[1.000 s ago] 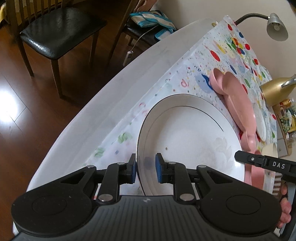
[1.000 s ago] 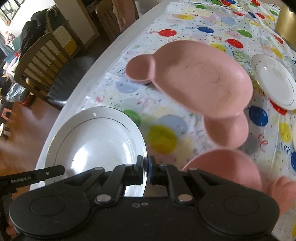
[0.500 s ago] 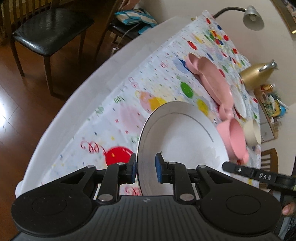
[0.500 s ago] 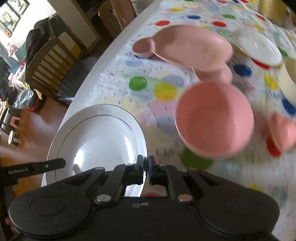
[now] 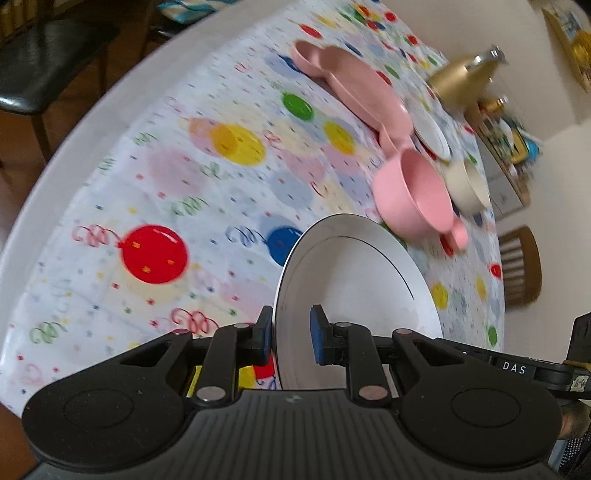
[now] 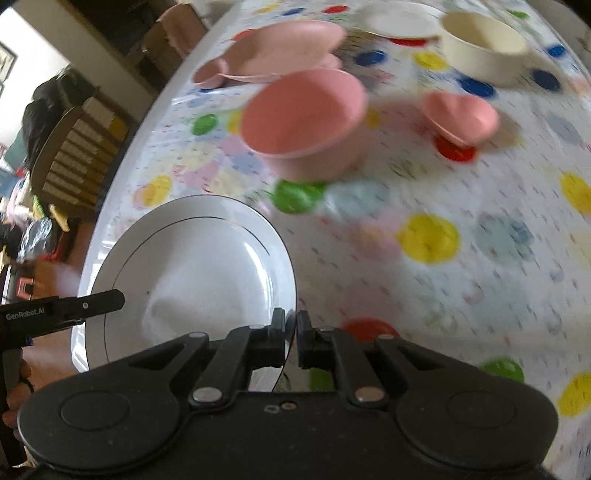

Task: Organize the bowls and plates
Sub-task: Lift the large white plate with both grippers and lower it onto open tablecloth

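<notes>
Both hands carried the white plate [image 5: 354,288] across the desk [image 5: 92,129] since a second ago: then it sat near the bare edge, just beside the pink eared plate [image 5: 354,88]; now that plate lies far off at 12 o'clock in our left view and balloon-print cloth [image 5: 207,192] fills the frame.

Our left gripper [image 5: 291,334] pinches the plate's near rim, blue pads either side, plate tilted up on edge in that view. Our right gripper [image 6: 290,338] has its fingers nearly pressed together, clamped on the thin rim at the plate's 5 o'clock side. Plate held between both, off the cloth as far as we can tell.

Right view:
- pink bowl [image 6: 304,118] at 12 o'clock from the plate
- small pink dish [image 6: 460,116] at 1 o'clock, apart from the bowl
- cream bowl [image 6: 484,44] at 2 o'clock, far side
- small white plate [image 6: 400,20] top, beside the cream bowl
- left gripper's arm at 9 o'clock, hand [image 6: 13,391] under it

Left view: pink bowl just past the plate's top edge at 1 o'clock, cream bowl touching or just beside it, cannot tell. Gold lamp [image 5: 461,77] at 1 o'clock. Chair [image 5: 48,62] at 10 o'clock off the desk. Heavy blur in both views.
</notes>
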`<action>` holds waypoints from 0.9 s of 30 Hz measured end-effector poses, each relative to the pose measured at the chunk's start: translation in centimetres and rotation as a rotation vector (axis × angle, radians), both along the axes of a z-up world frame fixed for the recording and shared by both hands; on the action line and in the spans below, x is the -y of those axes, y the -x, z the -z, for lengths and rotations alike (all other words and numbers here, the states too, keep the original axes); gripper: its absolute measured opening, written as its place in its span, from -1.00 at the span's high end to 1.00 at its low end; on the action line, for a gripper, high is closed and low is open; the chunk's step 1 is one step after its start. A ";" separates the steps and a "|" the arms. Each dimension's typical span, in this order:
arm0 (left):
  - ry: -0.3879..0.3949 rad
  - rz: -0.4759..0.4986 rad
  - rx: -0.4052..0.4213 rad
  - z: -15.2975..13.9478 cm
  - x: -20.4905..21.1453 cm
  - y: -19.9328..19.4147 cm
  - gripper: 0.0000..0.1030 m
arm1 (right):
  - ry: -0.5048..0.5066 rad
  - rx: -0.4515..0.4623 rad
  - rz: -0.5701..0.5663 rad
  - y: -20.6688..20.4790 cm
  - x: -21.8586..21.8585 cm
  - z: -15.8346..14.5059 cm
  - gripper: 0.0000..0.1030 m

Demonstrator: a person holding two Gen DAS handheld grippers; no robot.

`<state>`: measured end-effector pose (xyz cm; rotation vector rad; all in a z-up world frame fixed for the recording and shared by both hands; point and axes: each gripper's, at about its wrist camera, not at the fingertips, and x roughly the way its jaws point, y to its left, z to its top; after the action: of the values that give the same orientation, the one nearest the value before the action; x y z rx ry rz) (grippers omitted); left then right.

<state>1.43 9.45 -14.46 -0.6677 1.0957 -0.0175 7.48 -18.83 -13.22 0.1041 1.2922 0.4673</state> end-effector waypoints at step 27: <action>-0.015 0.070 -0.045 1.7 0.9 0.3 0.62 | 0.001 -0.010 0.092 2.6 2.1 1.2 0.73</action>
<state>1.13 8.58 -16.18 -0.6186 1.1610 -0.0546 4.85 -20.88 -14.38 0.1648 1.2917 0.3874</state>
